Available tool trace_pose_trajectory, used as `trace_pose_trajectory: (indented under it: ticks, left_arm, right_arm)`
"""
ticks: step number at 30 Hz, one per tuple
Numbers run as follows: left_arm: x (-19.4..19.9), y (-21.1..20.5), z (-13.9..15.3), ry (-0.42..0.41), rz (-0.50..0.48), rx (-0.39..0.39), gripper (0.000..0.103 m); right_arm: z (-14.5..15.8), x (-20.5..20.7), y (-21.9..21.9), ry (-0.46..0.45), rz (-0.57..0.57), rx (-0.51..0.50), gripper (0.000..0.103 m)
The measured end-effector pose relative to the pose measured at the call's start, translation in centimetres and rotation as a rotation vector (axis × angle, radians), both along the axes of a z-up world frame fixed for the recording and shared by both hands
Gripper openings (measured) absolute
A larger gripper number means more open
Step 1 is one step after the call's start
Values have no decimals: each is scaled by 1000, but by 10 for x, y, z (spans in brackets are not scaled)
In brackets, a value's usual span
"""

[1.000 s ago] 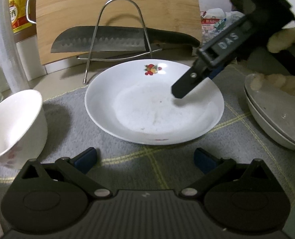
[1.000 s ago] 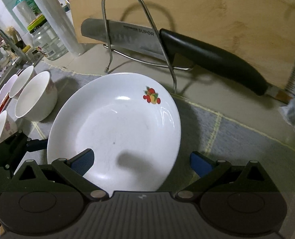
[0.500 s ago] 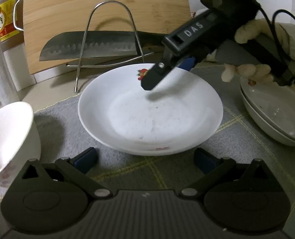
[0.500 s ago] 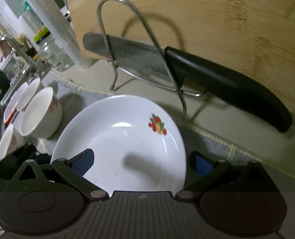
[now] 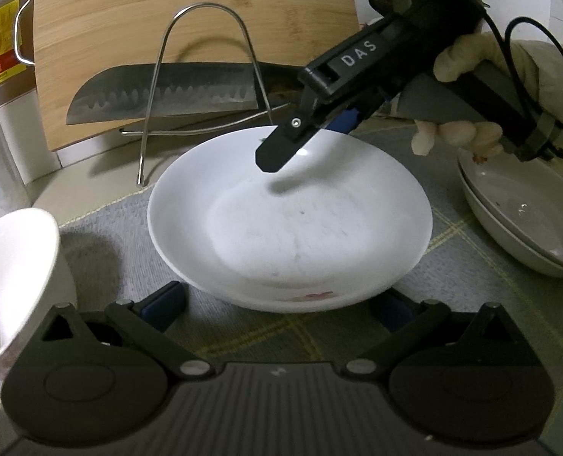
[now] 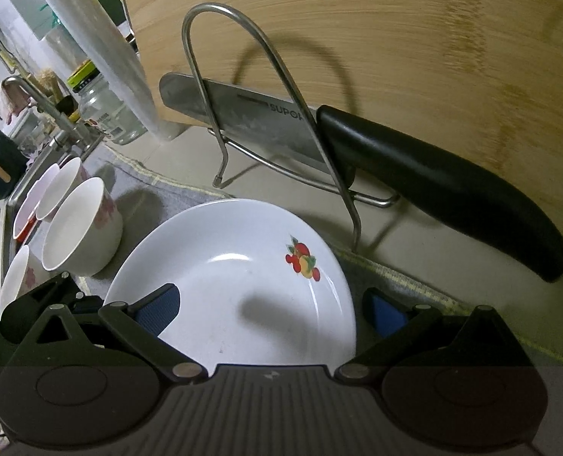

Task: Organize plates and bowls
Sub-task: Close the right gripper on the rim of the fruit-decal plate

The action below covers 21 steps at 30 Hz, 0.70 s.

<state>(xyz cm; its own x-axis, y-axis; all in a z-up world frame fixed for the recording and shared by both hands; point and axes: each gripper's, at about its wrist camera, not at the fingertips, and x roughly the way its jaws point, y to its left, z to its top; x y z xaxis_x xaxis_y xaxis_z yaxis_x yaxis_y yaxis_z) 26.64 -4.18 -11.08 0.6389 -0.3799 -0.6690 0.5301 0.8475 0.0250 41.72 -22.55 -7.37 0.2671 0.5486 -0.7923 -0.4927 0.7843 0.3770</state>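
A white plate with a fruit print (image 5: 289, 224) lies on the grey mat; it also shows in the right wrist view (image 6: 243, 288). My left gripper (image 5: 277, 306) is open, its blue pads either side of the plate's near rim. My right gripper (image 6: 271, 309) is open, straddling the plate's far right rim, one finger over the plate and one outside; its fingers (image 5: 281, 144) show above the plate in the left wrist view. A white bowl (image 5: 11, 281) stands at the left, seen also in the right wrist view (image 6: 80, 228). Stacked grey plates (image 5: 520, 212) sit at the right.
A wire rack (image 5: 201, 76) holds a large knife (image 6: 357, 152) against a wooden cutting board (image 6: 376, 38) behind the plate. More bowls (image 6: 49, 193) stand near the sink edge. A brown bottle (image 5: 0, 45) and jar (image 6: 106, 110) stand at the back left.
My right gripper has moved across the plate toward its far rim and lowered. My left gripper has closed in on the plate's near rim. The plate has stayed put.
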Motion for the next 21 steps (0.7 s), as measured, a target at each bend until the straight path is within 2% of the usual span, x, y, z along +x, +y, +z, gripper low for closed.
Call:
trace_pose_trajectory:
  ticks: [11,21]
  left_arm:
    - [1,0,1,-37,-56,28,103]
    - [0,0,1,-53,-69,34,103]
  right_arm:
    - [1,0,5,17,79,19,103]
    - [1,0,9,32,102,27,103]
